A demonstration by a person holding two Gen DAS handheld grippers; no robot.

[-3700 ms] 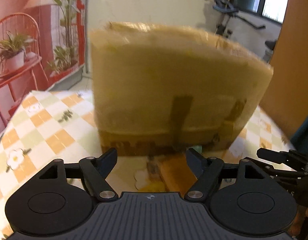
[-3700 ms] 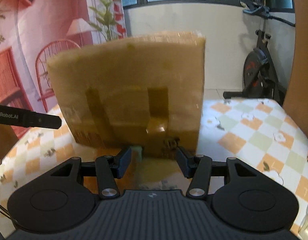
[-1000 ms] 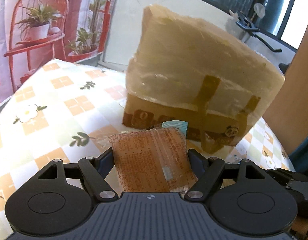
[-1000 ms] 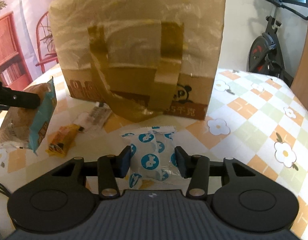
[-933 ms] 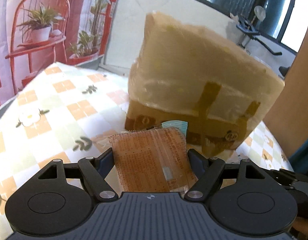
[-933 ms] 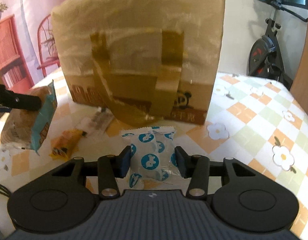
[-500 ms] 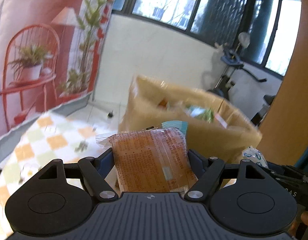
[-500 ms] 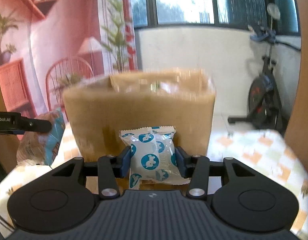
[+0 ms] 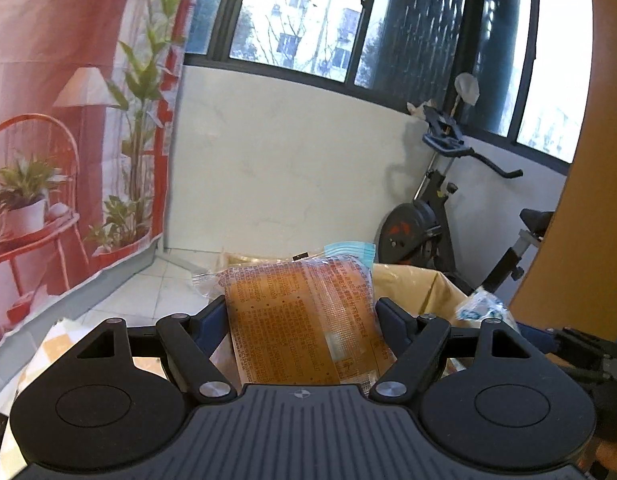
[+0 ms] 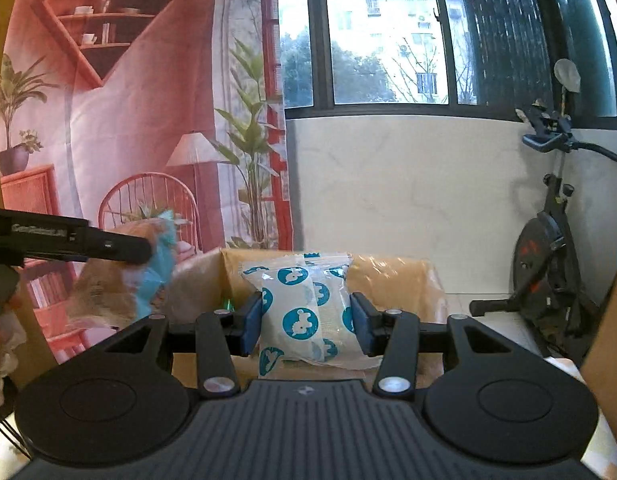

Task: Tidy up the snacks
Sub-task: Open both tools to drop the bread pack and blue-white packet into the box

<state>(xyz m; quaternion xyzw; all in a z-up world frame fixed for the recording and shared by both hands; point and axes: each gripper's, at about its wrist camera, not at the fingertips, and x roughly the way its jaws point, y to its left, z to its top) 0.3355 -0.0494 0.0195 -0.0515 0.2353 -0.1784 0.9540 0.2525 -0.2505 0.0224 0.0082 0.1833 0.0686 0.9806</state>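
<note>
While both packets hang in the air above the open cardboard box (image 10: 392, 276), the step in hand looks like the carry toward it, with the drop not yet made. The left hand-held gripper (image 9: 300, 316) is clamped on an orange-brown wrapped snack (image 9: 304, 320), its pads pressing the packet's two sides; the right hand-held gripper (image 10: 306, 316) is clenched on a white packet with blue dots (image 10: 304, 312) in the same way. Seen from the right wrist, the box's near rim sits just below and behind the dotted packet, and its mouth gapes beyond. Next, I judge, each packet must pass over that rim and then be let go, one hand giving way to the other, since the two grippers are close side by side. Open room lies above the box; the orange panel (image 9: 580, 200) on the right and the taped plastic-covered rim are the edges to mind.
</note>
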